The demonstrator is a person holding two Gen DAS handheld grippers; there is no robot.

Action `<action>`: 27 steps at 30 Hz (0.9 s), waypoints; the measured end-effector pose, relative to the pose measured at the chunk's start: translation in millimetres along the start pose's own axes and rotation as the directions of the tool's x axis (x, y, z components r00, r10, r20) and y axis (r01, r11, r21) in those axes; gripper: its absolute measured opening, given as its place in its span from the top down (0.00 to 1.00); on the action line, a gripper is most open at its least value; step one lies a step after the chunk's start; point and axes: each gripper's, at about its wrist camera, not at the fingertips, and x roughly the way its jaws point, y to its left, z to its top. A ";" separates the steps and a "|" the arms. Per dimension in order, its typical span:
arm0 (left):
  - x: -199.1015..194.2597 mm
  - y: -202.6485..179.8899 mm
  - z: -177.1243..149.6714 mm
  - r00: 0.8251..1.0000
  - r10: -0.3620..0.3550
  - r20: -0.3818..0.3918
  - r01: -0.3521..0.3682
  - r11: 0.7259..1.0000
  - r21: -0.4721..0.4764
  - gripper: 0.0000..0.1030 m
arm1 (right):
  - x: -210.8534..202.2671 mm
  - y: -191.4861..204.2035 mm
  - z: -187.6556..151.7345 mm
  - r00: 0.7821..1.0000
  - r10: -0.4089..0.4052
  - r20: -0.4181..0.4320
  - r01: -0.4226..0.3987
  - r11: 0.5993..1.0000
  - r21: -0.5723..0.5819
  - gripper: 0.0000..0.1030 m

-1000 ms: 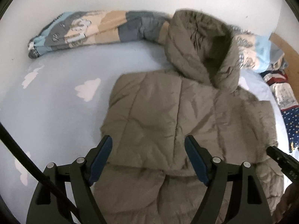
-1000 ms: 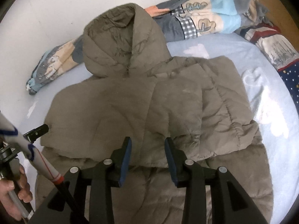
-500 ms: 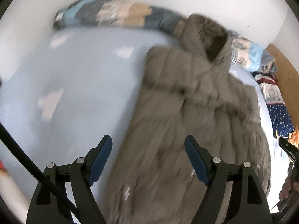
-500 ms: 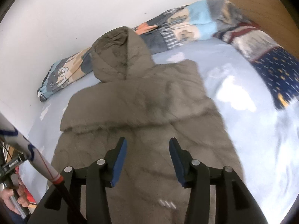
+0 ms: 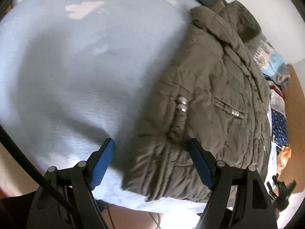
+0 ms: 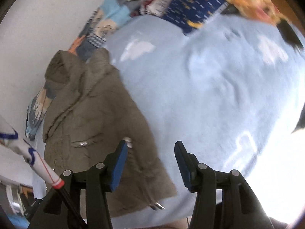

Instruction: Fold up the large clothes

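An olive-brown padded hooded jacket [image 5: 219,95] lies flat on a light blue bed sheet [image 5: 76,66] with white clouds. In the left wrist view my left gripper [image 5: 150,145] hangs open over the jacket's near left hem corner, its pads clear of the fabric. The right wrist view shows the jacket [image 6: 91,114] at the left, its hood against the wall. My right gripper [image 6: 150,147] hovers over the jacket's right edge and the bare sheet [image 6: 209,95]. Its jaws are opening and nothing is gripped between them.
A rolled patterned blanket [image 6: 106,19] runs along the white wall behind the hood. Navy patterned fabric [image 6: 190,5] and an orange item [image 6: 251,2] lie by the wooden headboard [image 5: 293,105]. A white pole [image 6: 28,152] crosses the right view's left side.
Both grippers have swung apart from over the jacket's middle toward its near corners, left one leftward, right one rightward. The right jaws have widened. The jacket has not moved.
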 end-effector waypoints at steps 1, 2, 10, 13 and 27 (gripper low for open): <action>5.0 -1.3 -2.4 1.000 -0.004 -0.010 0.004 1.000 0.010 0.24 | 2.8 -3.7 -0.1 1.000 0.000 -0.013 0.000 1.000 0.007 0.42; 7.6 -3.8 -3.5 1.000 0.009 -0.012 -0.008 1.000 0.022 0.24 | 4.2 -6.2 -2.2 1.000 0.002 -0.019 -0.002 1.000 0.013 0.42; 12.6 -7.3 -1.8 0.999 0.042 0.011 -0.042 0.996 0.076 0.24 | 29.5 -0.2 -12.6 0.996 0.012 -0.084 -0.014 0.999 -0.030 0.41; 13.9 -11.6 -1.4 0.998 0.056 0.029 -0.059 0.993 0.104 0.33 | 38.9 -1.4 -13.6 0.993 0.047 -0.106 -0.047 0.999 0.007 0.41; -6.4 -36.2 -13.8 0.986 0.099 0.132 -0.128 0.963 0.235 0.79 | 28.6 44.1 -52.0 0.994 0.050 -0.096 -0.067 0.983 -0.173 0.81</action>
